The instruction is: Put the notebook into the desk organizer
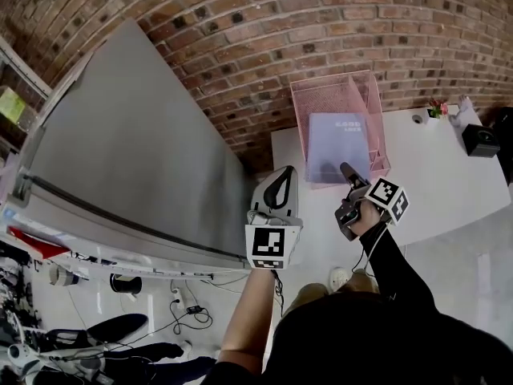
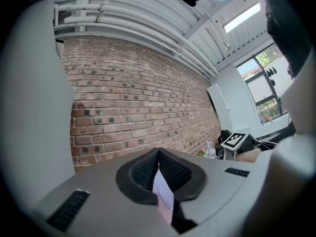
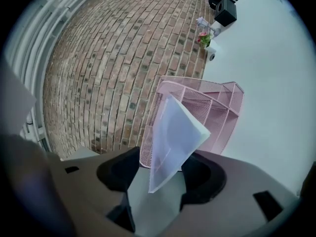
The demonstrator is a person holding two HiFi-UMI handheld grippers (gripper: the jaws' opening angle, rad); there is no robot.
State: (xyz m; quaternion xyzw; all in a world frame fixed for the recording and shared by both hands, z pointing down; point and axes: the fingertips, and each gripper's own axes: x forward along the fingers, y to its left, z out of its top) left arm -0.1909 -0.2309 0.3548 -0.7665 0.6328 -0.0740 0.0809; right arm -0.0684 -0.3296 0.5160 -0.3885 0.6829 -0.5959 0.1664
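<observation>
A pink mesh desk organizer [image 1: 357, 95] stands on the white table [image 1: 449, 183] against the brick wall. A lavender notebook [image 1: 337, 144] stands upright inside it, leaning back. In the right gripper view the notebook [image 3: 175, 132] rises out of the organizer [image 3: 217, 105], and its lower corner hangs between the jaws without touching either pad. My right gripper [image 1: 346, 171] [image 3: 165, 163] is open wide just in front of the organizer. My left gripper [image 1: 282, 173] [image 2: 158, 152] hovers off the table's left edge, pointing level at the wall. Its tips meet, with a thin pale slip [image 2: 163, 196] behind them.
A large grey slab [image 1: 136, 159] leans to the left of the table. On the table's far right stand a black speaker [image 1: 479, 140] and a small flower pot [image 1: 438, 108]. Cables [image 1: 188, 311] and shoes lie on the floor below.
</observation>
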